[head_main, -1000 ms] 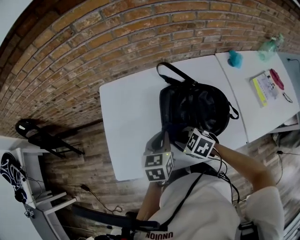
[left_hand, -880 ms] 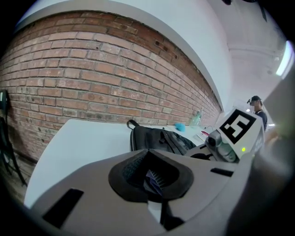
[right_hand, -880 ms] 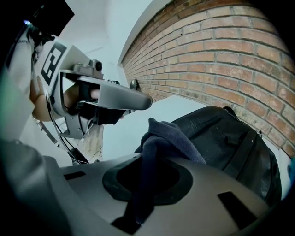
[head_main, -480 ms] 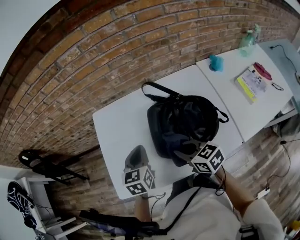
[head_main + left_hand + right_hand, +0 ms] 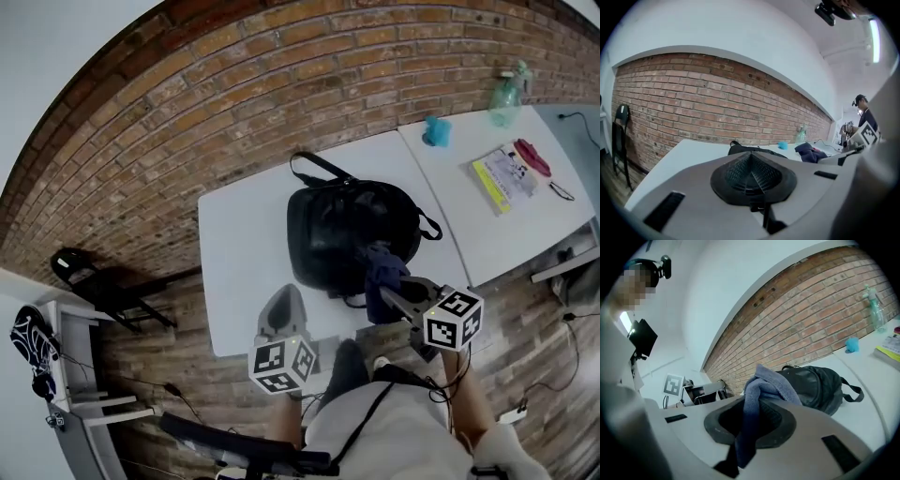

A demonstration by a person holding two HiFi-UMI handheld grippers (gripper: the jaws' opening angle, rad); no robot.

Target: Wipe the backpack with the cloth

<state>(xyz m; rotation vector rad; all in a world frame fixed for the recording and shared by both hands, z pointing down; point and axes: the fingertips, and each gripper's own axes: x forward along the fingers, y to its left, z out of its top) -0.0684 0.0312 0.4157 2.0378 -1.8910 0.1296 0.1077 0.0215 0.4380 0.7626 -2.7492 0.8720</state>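
Right now the jaws of my right gripper (image 5: 392,292) pinch the blue cloth (image 5: 382,270) at the near edge of the black backpack (image 5: 347,225), those of my left gripper (image 5: 281,307) are closed on nothing, and next I'd press down and wipe.

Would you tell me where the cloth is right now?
The cloth is pinched in the right gripper, at the near right edge of the backpack on the white table in the head view.
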